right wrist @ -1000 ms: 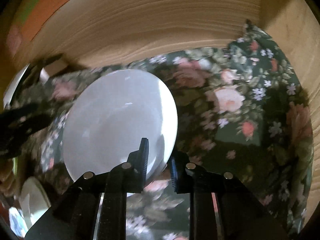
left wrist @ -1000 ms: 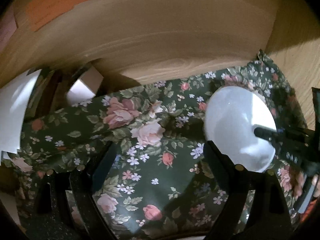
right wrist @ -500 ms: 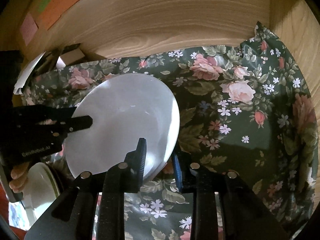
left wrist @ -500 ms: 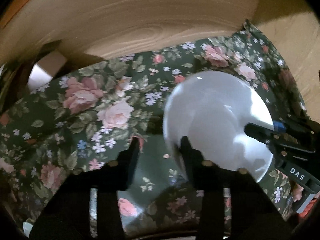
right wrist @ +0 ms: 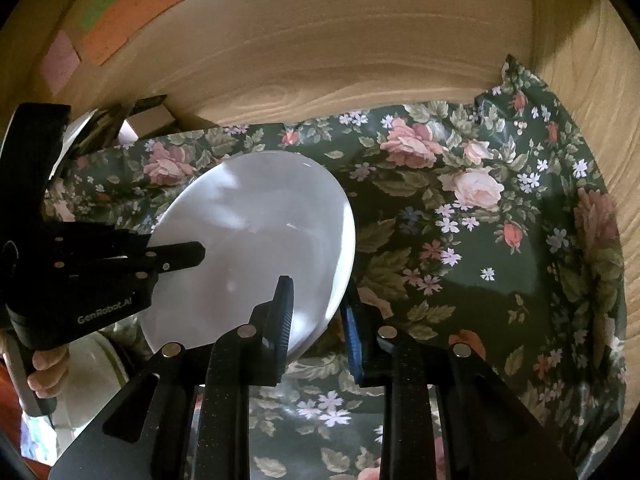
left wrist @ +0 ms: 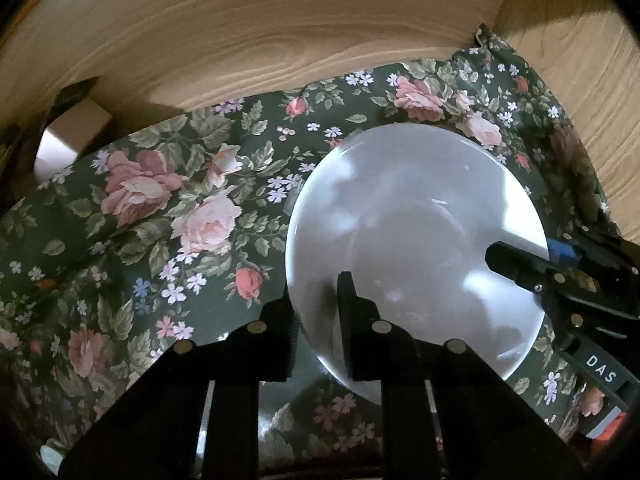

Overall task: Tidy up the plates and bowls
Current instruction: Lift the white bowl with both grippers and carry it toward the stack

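A white plate is held over the floral cloth inside a wooden cabinet. My left gripper is shut on the plate's left rim. My right gripper is shut on the plate at its right rim, and shows in the left wrist view at the plate's right. The left gripper shows in the right wrist view at the plate's left. Both hold the plate tilted.
Wooden back wall and right side wall bound the shelf. A small box sits at the back left. Another white dish lies low at the left. Coloured notes stick to the wall.
My left gripper moved right to the plate and closed on its left rim. The right gripper kept its hold on the plate.
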Demonstrator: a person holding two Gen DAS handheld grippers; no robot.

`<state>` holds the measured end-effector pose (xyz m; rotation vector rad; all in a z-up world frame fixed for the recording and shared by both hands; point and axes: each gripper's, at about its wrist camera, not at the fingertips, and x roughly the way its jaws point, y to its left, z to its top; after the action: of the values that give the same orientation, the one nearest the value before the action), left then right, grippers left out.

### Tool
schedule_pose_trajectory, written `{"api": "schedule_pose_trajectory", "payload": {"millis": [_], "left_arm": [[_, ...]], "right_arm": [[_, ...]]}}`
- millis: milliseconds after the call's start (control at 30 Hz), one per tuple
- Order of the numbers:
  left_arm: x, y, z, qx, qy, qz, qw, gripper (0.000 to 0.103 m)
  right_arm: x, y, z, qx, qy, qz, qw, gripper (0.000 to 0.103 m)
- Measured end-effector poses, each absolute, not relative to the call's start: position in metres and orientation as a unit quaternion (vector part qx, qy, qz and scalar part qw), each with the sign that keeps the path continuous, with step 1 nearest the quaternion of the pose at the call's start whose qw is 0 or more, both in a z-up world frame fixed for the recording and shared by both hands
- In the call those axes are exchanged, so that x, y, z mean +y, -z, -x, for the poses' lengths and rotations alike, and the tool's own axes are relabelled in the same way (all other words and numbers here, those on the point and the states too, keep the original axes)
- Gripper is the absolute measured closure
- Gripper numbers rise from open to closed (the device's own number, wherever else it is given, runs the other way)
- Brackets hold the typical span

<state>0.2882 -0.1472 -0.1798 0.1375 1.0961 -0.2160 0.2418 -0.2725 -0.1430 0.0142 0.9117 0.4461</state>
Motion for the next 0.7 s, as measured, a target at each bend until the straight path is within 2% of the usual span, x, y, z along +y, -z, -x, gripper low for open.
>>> {"api": "schedule_pose_trajectory", "payload": {"millis": [700], "left_arm": [[-0.087, 0.112, -0.213, 0.436, 0.087, -0.022, 0.896, 0.086]], "right_arm": [[-0.229, 0.082, -0.178, 0.347, -0.243, 0.002, 0.906, 0.081]]}}
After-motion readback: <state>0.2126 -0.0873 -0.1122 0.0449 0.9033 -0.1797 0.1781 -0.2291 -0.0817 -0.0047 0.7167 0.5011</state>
